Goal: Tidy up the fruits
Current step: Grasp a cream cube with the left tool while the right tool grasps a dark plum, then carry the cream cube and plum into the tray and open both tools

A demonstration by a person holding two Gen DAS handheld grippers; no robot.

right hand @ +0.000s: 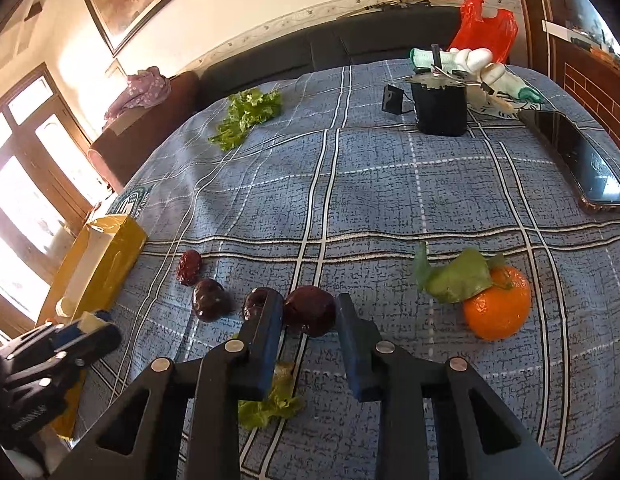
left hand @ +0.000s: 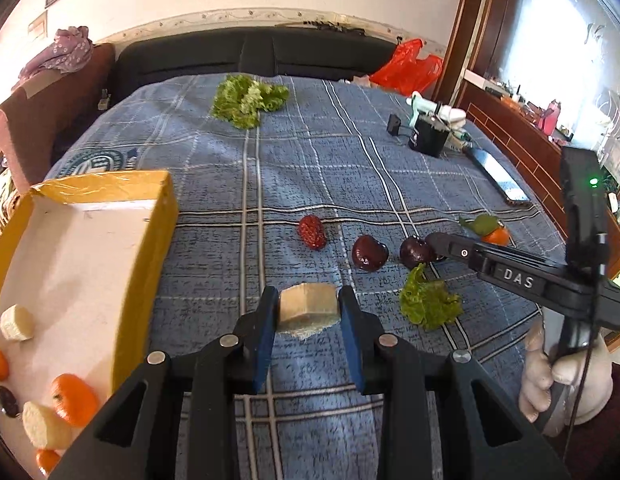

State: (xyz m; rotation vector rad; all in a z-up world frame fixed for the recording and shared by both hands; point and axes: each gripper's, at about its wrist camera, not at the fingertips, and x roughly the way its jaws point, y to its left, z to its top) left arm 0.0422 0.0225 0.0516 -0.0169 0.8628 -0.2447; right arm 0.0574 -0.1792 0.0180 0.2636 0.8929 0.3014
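The left gripper (left hand: 308,312) held a pale banana slice (left hand: 307,309) pinched between its blue pads, just right of the yellow box (left hand: 146,240), where oranges and more slices already lay. The right gripper (right hand: 310,328) stood open around a dark plum (right hand: 310,310) on the blue checked cloth (right hand: 349,200). An orange (right hand: 497,312) sat farther right.

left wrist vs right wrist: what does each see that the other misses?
Left wrist only: the yellow box's inside, holding oranges and pale slices, and the pale chunk gripped by the left tongs.
Right wrist only: a dark plum between the open right tongs, and the window at far left.
Both: the leafy orange, the red date, the black cup.
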